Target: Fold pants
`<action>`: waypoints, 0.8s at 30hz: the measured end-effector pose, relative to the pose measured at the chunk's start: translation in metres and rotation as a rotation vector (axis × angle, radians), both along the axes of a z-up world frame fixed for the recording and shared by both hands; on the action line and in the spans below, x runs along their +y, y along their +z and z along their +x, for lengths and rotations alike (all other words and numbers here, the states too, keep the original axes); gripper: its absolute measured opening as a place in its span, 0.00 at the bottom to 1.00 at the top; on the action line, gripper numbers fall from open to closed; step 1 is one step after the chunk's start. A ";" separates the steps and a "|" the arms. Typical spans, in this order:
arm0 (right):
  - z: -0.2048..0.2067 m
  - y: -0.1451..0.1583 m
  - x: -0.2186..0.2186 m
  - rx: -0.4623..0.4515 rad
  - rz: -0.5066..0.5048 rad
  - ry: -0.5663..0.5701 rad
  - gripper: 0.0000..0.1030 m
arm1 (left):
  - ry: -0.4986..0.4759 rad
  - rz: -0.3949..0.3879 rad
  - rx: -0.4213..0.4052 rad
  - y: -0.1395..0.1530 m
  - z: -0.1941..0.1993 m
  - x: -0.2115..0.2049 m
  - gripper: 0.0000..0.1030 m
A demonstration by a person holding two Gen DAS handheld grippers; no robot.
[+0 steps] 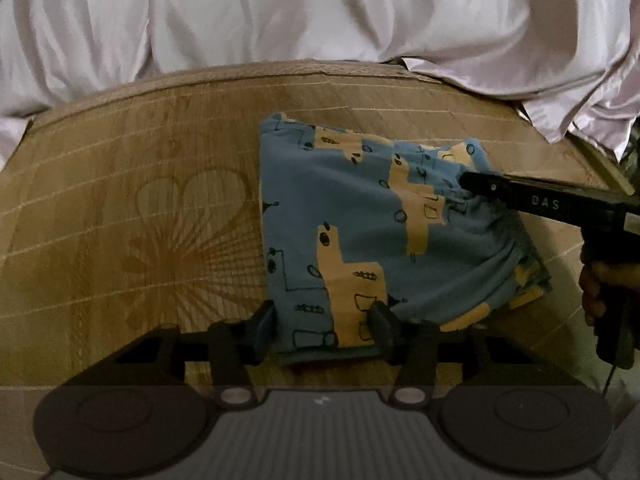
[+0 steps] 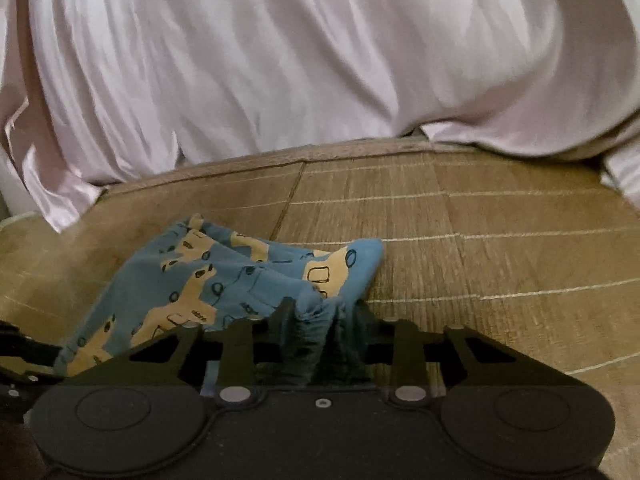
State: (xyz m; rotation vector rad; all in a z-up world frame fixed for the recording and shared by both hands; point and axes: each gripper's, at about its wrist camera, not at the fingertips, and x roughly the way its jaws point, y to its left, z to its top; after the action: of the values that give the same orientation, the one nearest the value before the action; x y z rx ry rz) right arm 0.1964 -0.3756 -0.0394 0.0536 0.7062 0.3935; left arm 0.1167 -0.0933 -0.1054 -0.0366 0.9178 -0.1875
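Observation:
The blue pants (image 1: 352,216) with tan animal prints lie folded into a rough square on a woven bamboo mat (image 1: 140,200). My left gripper (image 1: 324,322) is open, one finger on each side of the pants' near edge, and the cloth lies flat between them. My right gripper (image 2: 324,316) is shut on the gathered waistband, which bunches up between its fingers. In the left wrist view the right gripper (image 1: 470,182) reaches in from the right onto the pants' far right corner. The pants (image 2: 208,280) slope down to the left from that grip.
White satin cloth (image 1: 320,12) hangs in folds along the mat's far edge and drapes over its right corner (image 1: 568,112). A person's hand (image 1: 596,288) holds the right gripper's handle at the right. Bare mat (image 2: 480,248) stretches left and right of the pants.

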 end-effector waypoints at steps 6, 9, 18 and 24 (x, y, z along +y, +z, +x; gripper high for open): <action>-0.018 0.004 0.023 -0.078 -0.147 -0.024 0.22 | -0.001 -0.006 0.012 0.002 0.003 0.001 0.39; -0.027 0.006 0.036 -0.123 -0.235 -0.028 0.22 | -0.005 0.000 0.011 0.004 0.003 0.001 0.35; -0.054 0.017 0.061 -0.289 -0.401 0.011 0.20 | -0.025 -0.004 -0.023 0.008 -0.005 0.003 0.23; -0.065 0.031 0.071 -0.440 -0.456 0.058 0.19 | -0.026 -0.028 -0.053 0.014 -0.007 0.006 0.20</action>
State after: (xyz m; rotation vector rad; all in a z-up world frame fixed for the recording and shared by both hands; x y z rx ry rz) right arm 0.1316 -0.3049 -0.0083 -0.4733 0.3486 0.2782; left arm 0.1094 -0.0876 -0.0912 -0.0450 0.8636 -0.2245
